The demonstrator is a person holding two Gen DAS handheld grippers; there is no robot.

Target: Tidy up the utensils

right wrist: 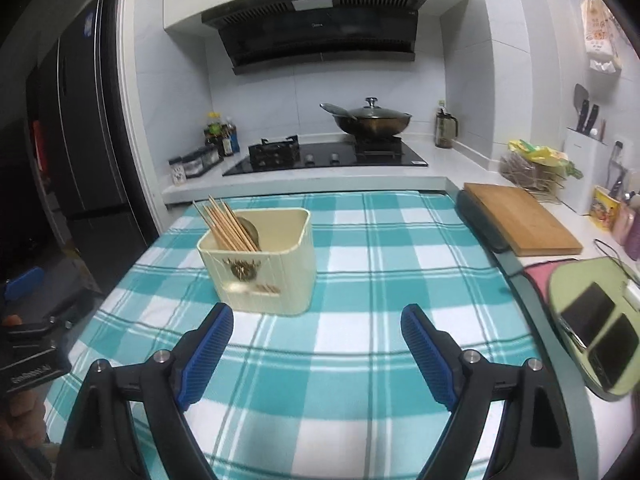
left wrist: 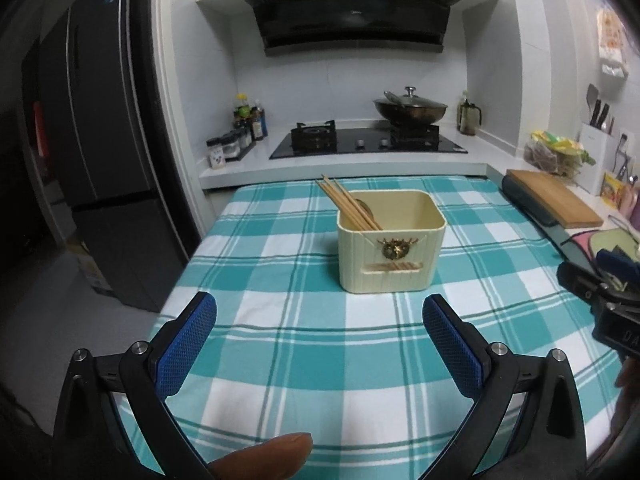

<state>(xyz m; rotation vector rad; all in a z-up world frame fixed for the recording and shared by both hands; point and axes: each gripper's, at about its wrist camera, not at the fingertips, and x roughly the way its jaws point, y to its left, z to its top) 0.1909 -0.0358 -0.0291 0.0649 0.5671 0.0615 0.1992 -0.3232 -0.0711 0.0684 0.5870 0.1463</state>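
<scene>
Both my grippers, left (left wrist: 320, 354) and right (right wrist: 317, 354), spread empty; holder (left wrist: 390, 240) dead ahead of left, chopsticks (left wrist: 349, 204) leaning far-left.

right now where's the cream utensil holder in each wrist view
Left wrist: the cream utensil holder stands at picture centre on the checked cloth, chopsticks leaning out to its upper left.
Right wrist: the holder sits left of centre, just beyond the left fingertip.
Shared landmark: the lidded wok on the stove behind.
</scene>
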